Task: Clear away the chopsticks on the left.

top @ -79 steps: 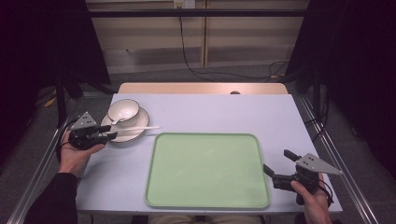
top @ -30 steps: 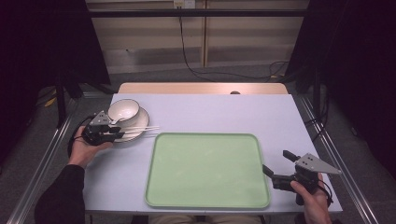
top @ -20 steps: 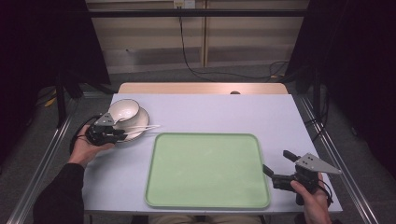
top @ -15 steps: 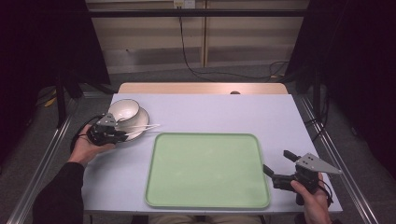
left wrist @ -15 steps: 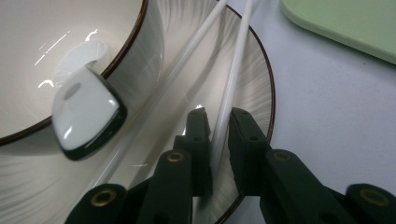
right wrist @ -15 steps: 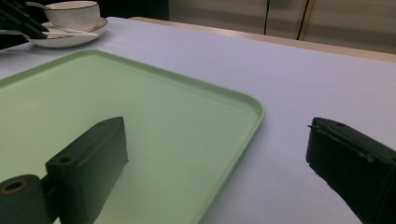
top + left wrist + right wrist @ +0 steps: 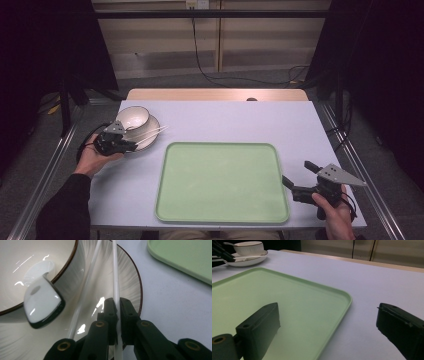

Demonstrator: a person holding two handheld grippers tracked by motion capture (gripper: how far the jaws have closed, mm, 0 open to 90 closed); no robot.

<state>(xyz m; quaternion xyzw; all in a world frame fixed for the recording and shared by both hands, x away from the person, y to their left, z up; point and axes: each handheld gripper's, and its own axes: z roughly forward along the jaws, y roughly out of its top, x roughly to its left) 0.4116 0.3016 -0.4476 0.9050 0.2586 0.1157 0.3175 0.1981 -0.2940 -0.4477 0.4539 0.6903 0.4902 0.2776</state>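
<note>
High view – table: pale lilac top (image 7: 220,120), wooden strip along far edge.
High view – tray: green tray (image 7: 220,182), near-centre of table, nothing on it.
High view – plate + bowl: white plate (image 7: 150,131) at far-left of table, white bowl (image 7: 133,118) standing on it.
High view – chopsticks: white chopsticks (image 7: 149,133) lying across plate, tips poking out over rim toward tray.
High view – L gripper: left gripper (image 7: 129,145) at near edge of plate, hand wrapped round its body, grey plate on top.
High view – R gripper: right gripper (image 7: 296,176) near-right of table, just off tray's right edge, jaws well apart, nothing between.
L gripper view – jaws: have just been closing; now pinched onto one chopstick (image 7: 115,277), pads on both sides of it w/ hardly a gap.
L gripper view – 2nd stick: other chopstick (image 7: 86,287) lies just to the side, outside the jaws, runs up along bowl wall.
L gripper view – bowl: brown-rimmed bowl (image 7: 37,257) upper left, a white spoon (image 7: 41,301) hooked over its rim.
L gripper view – plate: ribbed plate (image 7: 127,272) w/ brown rim under sticks; tray corner (image 7: 182,255) top right, apart from plate.
R gripper view – jaws: wide open, empty; one jaw over tray (image 7: 274,297), other over bare table (image 7: 372,280).
R gripper view – far corner: bowl (image 7: 249,247) on plate (image 7: 247,261) top left, chopsticks (image 7: 249,257) across plate, left gripper's dark jaws (image 7: 222,253) at their end.
</note>
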